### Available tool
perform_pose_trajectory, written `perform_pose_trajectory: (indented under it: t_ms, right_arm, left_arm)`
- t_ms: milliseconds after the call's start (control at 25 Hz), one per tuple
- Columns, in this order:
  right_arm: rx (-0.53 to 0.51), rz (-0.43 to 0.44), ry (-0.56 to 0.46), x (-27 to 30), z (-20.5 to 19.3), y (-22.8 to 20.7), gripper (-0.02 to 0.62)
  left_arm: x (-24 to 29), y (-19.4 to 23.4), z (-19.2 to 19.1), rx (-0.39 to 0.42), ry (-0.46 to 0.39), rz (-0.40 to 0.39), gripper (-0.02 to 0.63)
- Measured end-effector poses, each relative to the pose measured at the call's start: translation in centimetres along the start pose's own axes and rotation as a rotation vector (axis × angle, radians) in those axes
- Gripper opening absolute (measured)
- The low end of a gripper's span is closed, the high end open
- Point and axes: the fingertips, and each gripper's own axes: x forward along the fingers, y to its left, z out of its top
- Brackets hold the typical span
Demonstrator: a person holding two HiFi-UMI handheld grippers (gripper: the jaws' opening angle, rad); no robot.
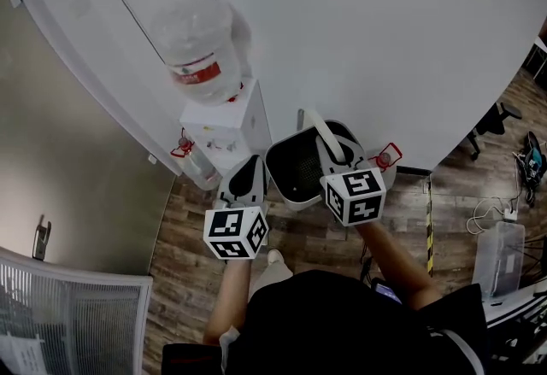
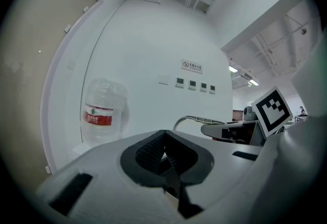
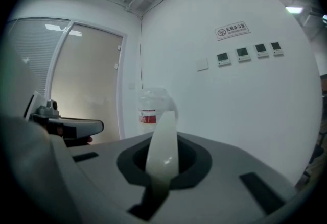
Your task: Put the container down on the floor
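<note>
The container [image 1: 295, 168] is a white bucket with a dark inside, hanging above the wooden floor [image 1: 192, 279] in the head view. Its pale handle [image 1: 327, 141] rises into my right gripper [image 1: 336, 158], which is shut on it. In the right gripper view the handle [image 3: 162, 139] runs up as a white strip between the jaws of the right gripper [image 3: 161, 167]. My left gripper [image 1: 246, 175] hangs just left of the container's rim, shut, with nothing in it. In the left gripper view its dark pads [image 2: 153, 154] meet at the left gripper [image 2: 164, 155].
A white water dispenser [image 1: 229, 121] with a clear bottle [image 1: 201, 44] and red taps [image 1: 182, 145] stands against the curved white wall, just beyond the container. A clear plastic box [image 1: 498, 254] and cables lie at the right. A glass partition [image 1: 68, 313] is at the lower left.
</note>
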Motion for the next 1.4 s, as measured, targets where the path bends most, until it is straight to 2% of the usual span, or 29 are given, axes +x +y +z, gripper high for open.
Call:
perform_pose_trajectory:
  t_ms: [360, 680, 1160, 1400]
  right_arm:
    - [0.009, -0.044, 0.002, 6.0, 2.1, 0.4, 0.029]
    - [0.008, -0.117, 0.017, 9.5, 3.0, 0.7, 0.029]
    - [0.013, -0.204, 0.028, 12.3, 3.3, 1.9, 0.029]
    - [0.022, -0.22, 0.026, 13.3, 2.7, 2.9, 0.029]
  left_arm:
    - [4.3, 5.1, 1.6, -0.009, 0.016, -0.054, 0.014]
    - [7.0, 8.5, 2.2, -0.027, 0.028, -0.123, 0.014]
    - [7.9, 12.4, 1.9, -0.066, 0.043, -0.204, 0.014]
    - [7.7, 14.0, 0.9, -0.081, 0.057, -0.223, 0.014]
